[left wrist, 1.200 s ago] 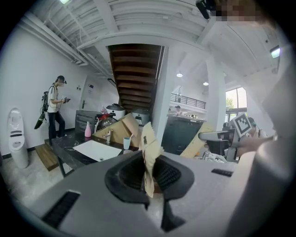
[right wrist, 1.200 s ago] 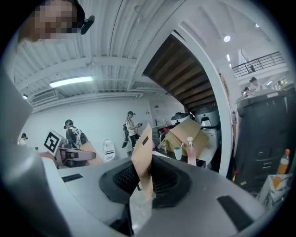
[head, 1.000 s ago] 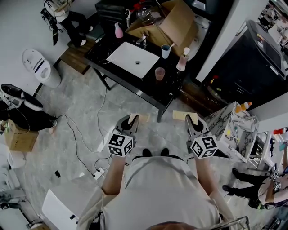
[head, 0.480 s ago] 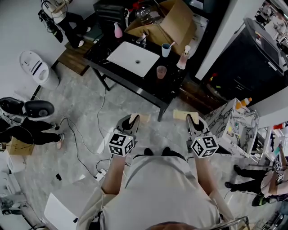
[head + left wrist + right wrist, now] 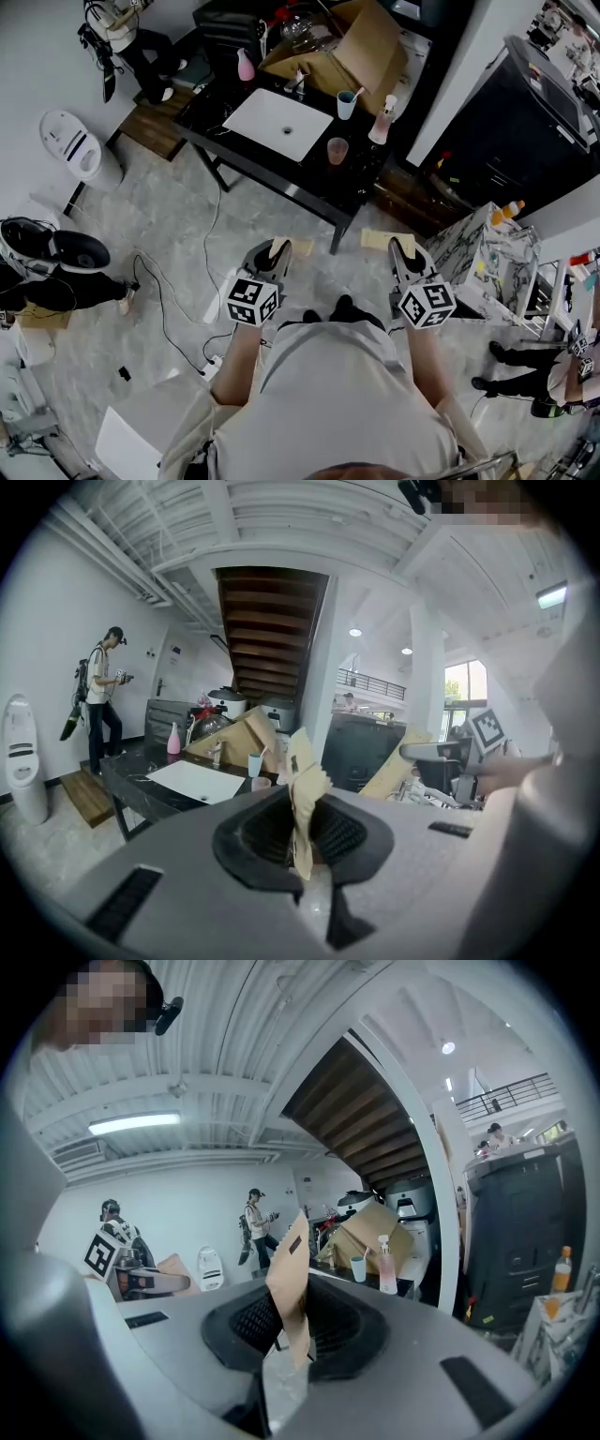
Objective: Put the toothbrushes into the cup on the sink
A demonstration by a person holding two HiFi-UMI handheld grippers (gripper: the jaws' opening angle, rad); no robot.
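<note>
Grippers, two, hand-held. The left gripper [image 5: 302, 832] is clamped on the left packet [image 5: 304, 789], flat brown paper standing upright between the pads. The right gripper [image 5: 292, 1326] is likewise clamped on the right packet [image 5: 289, 1279]. Contents are not visible (presumably one wrapped toothbrush each).

Change over the last second: neither grip has altered. One shoe [image 5: 343, 306] now shows between the grippers where two showed, so the person is judged to be mid-step. The bystander [image 5: 56, 272] at 9 o'clock has shifted. The black counter [image 5: 309, 183] has barely moved in the head view.

Destination: blue cup [image 5: 347, 104], at 2 o'clock of the white basin [image 5: 278, 123] and at 12 o'clock of the person, well apart from both grippers. It already holds one upright stick-like item. A pink cup [image 5: 337, 150] stands nearer.

Status: approach stage, with nothing delivered yet. Both packets need carrying to the counter (unwrapping may be needed first).
</note>
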